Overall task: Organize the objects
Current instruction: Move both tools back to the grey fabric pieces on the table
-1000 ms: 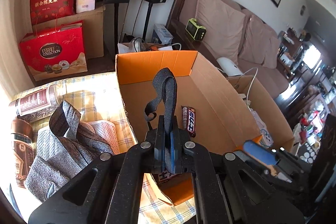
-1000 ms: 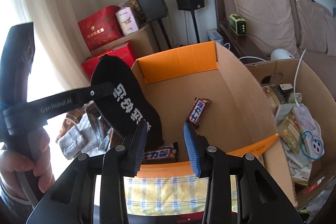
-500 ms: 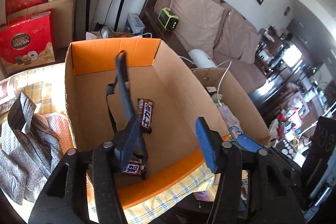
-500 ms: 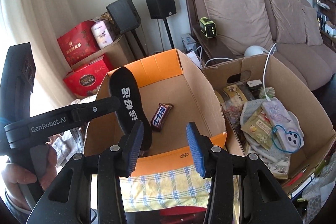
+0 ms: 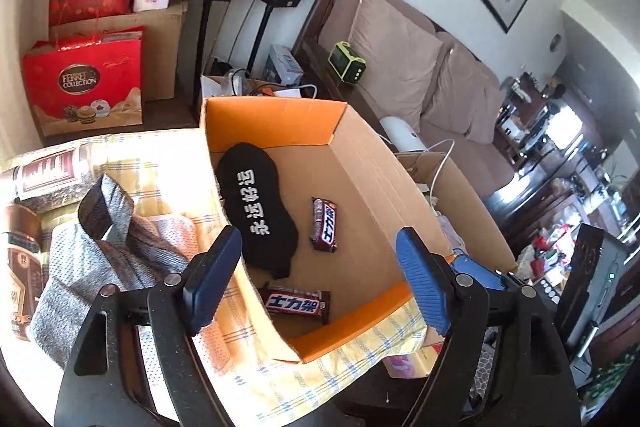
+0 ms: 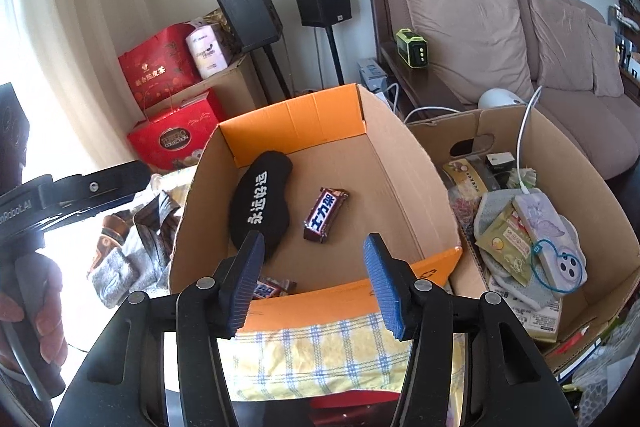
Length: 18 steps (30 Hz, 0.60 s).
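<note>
My left gripper (image 5: 316, 283) stands wide and holds nothing, low in the frame over the near rim of the orange-edged cardboard box (image 5: 272, 119), and my right gripper (image 6: 316, 283) is just as wide and bare at the bottom centre of its own view. The black insole (image 5: 258, 211) with white lettering lies flat on the box floor at centre left, with one chocolate bar (image 5: 325, 225) just beside it and a second bar (image 5: 296, 302) near the front wall. I judge this placement finished and the step in hand to be choosing the next item. The grey cloth (image 5: 100, 247) lies at lower left on the checked tablecloth (image 5: 256, 367), outside the box; I'd swing the left gripper over to it, come down on a raised fold and close there
</note>
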{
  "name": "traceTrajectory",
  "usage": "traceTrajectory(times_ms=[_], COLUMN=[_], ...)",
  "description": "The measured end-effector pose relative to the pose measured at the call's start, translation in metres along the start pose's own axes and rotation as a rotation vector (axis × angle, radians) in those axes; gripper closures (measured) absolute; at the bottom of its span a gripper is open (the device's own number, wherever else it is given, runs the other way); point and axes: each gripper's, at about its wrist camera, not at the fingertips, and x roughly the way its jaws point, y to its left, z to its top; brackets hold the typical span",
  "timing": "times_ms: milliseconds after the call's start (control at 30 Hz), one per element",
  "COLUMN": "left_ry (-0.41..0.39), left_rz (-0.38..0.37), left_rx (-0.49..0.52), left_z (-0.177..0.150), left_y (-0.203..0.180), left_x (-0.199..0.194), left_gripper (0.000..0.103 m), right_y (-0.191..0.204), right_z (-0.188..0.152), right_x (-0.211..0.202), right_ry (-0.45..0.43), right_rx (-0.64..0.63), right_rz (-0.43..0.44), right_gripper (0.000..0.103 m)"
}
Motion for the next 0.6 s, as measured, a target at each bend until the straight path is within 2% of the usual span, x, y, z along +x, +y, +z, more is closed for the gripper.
traceTrajectory(times_ms=[100, 167, 200, 500, 600], left_ry=[-0.014, -0.03, -0.033, -0.048, -0.046], left_rz=[0.04, 0.072, 0.087, 0.205, 0.222], left_rx=[-0.003, 0.0, 0.002, 0.016, -0.01], left_z=[-0.007, -0.013, -0.015, -0.037, -0.042], left_y=[0.018, 0.027, 0.032, 0.073, 0.09], left_x=[-0.015, -0.024, -0.028, -0.061, -0.069], left_gripper=[0.013, 0.005, 0.002, 0.0, 0.0], right_y=[0.014, 0.024, 0.029, 0.072, 0.087], right_z=[0.001, 0.002, 0.003, -0.001, -0.004], right_x=[0.005, 0.009, 0.011, 0.025, 0.03], right_ry=[0.003, 0.003, 0.002, 0.033, 0.047], right_rx=[-0.03, -0.049, -0.059, -0.125, -0.156], right_rz=[0.009, 0.012, 0.012, 0.061, 0.075], right_gripper=[0.04, 0.029, 0.027, 0.02, 0.019])
